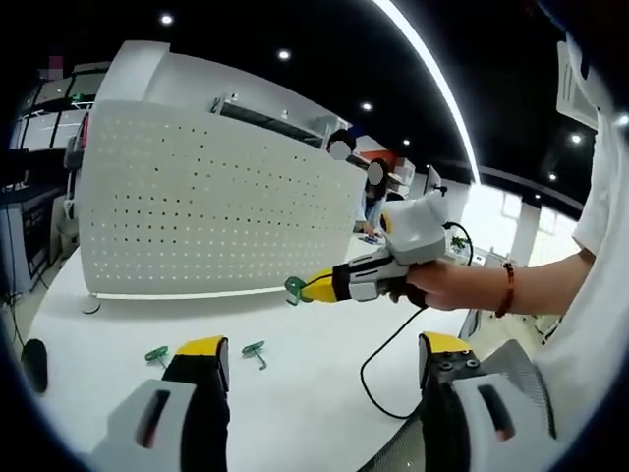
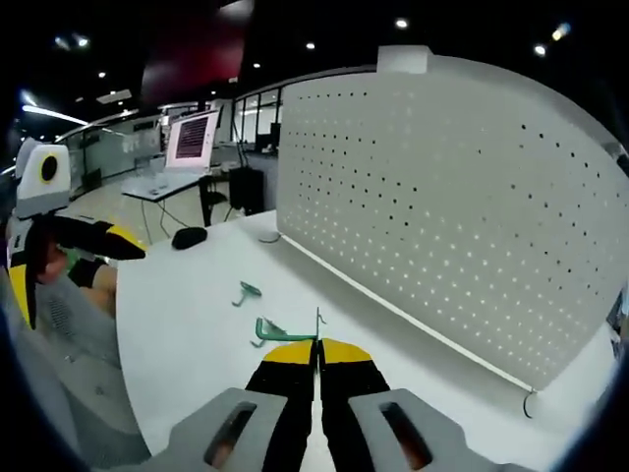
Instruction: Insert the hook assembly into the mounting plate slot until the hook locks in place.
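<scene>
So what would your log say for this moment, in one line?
right gripper: shut on green hook | left gripper: open | pegboard: upright on table | two hooks loose on table | hook not yet inserted

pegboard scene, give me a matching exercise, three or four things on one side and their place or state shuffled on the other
Things:
1. right gripper
2. left gripper
3. white pegboard
4. loose green hooks

States:
a. lying flat on the white table
b. standing upright at the table's far side
c. fingers apart, nothing between them
d. fingers closed on a green hook

Pairs: 1-d, 2-c, 3-b, 4-a
</scene>
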Action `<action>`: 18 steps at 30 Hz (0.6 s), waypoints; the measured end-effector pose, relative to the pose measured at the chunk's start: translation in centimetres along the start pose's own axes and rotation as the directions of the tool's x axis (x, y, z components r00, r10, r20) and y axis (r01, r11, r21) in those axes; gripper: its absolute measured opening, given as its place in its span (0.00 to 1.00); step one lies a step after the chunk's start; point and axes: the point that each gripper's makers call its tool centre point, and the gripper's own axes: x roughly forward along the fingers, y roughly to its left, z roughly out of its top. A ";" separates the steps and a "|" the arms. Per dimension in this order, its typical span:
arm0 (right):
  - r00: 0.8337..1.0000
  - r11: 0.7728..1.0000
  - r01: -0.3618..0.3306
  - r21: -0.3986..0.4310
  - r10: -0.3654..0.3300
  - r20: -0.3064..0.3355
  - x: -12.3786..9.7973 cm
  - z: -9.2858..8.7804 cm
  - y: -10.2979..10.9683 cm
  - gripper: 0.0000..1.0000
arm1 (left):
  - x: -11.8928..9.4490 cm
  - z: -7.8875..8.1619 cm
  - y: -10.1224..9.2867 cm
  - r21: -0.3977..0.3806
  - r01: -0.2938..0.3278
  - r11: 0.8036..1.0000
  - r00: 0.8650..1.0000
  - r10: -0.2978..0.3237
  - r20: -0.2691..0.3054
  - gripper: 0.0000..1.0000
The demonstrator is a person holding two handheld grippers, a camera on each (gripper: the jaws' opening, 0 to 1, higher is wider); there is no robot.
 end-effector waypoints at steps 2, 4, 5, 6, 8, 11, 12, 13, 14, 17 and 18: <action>1.000 1.000 0.001 -0.004 -0.001 0.002 -0.1 0.0 0.2 0.00 | 0.1 0.0 0.0 -0.003 0.003 1.000 1.000 -0.003 0.002 0.80; 1.000 1.000 0.001 0.002 -0.001 0.015 -0.4 0.3 0.3 0.00 | 0.1 0.1 0.1 -0.016 -0.002 1.000 1.000 0.002 0.006 0.79; 1.000 1.000 0.003 0.002 -0.003 0.018 -0.5 0.3 0.4 0.00 | 0.1 0.2 0.2 -0.032 0.000 1.000 1.000 0.000 0.011 0.78; 1.000 1.000 0.006 0.003 -0.006 0.021 -0.6 0.4 0.4 0.00 | 0.1 0.2 0.2 -0.043 0.001 0.999 1.000 -0.001 0.014 0.77; 0.999 1.000 0.004 0.010 -0.005 0.032 -0.8 0.6 0.6 0.00 | 0.2 0.3 0.2 -0.069 0.007 0.998 1.000 -0.006 0.022 0.76; 1.000 1.000 0.004 0.004 -0.004 0.024 -0.9 0.4 0.8 0.00 | 0.2 0.3 0.2 -0.094 0.012 0.996 1.000 -0.010 0.027 0.75; 0.999 1.000 0.005 0.005 -0.005 0.032 -1.0 0.5 0.9 0.00 | 0.2 0.3 0.2 -0.095 0.013 0.995 1.000 -0.011 0.027 0.74; 0.999 1.000 0.000 0.010 -0.001 0.039 -1.1 0.6 1.0 0.00 | 0.2 0.3 0.2 -0.096 0.014 0.995 1.000 -0.011 0.029 0.74; 0.999 1.000 0.002 0.012 -0.002 0.039 -1.1 0.6 1.0 0.00 | 0.3 0.3 0.2 -0.104 0.017 0.994 0.999 -0.013 0.035 0.74; 0.999 1.000 0.002 0.010 -0.002 0.050 -1.4 1.1 1.3 0.00 | 0.3 0.6 0.0 -0.170 0.031 0.985 0.998 -0.022 0.055 0.73; 0.998 1.000 0.002 0.008 -0.002 0.060 -1.5 1.3 1.4 0.00 | 0.3 0.5 -0.2 -0.194 0.048 0.980 0.998 -0.039 0.050 0.72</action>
